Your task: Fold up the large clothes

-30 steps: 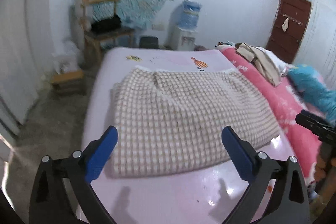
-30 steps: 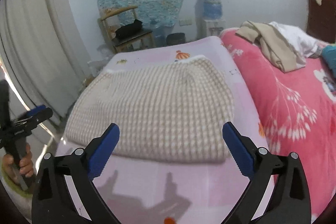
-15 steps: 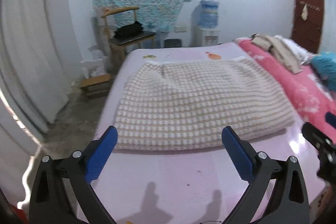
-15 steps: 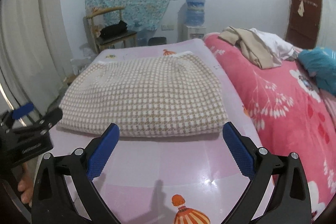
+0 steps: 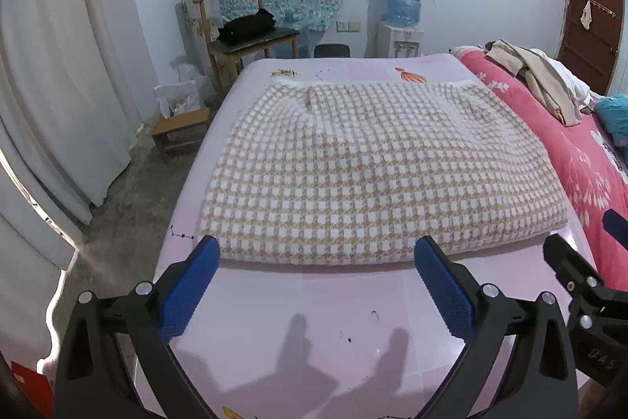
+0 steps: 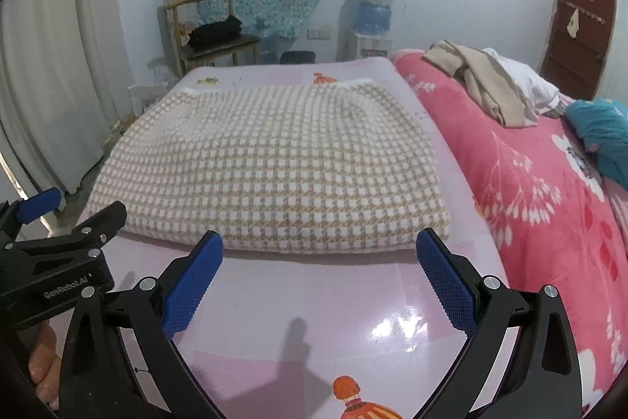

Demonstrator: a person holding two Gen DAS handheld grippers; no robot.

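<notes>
I have both claws wide open, empty | left claw (image 5: 316,275), right claw (image 6: 320,269) level, equally near | folded checked garment (image 5: 373,167) dead ahead on bed (image 5: 314,301), long axis crosswise, near edge just beyond fingertips

The left black tongs with blue pads (image 5: 317,275) gape wide, gripping nothing. The matching right tongs (image 6: 320,271) gape likewise, level, the left tongs at their 9 o'clock.

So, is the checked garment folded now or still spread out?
Folded. The garment lies as a thick rectangle on the mat, with a rounded doubled edge nearest the cameras and no sleeves showing.
</notes>
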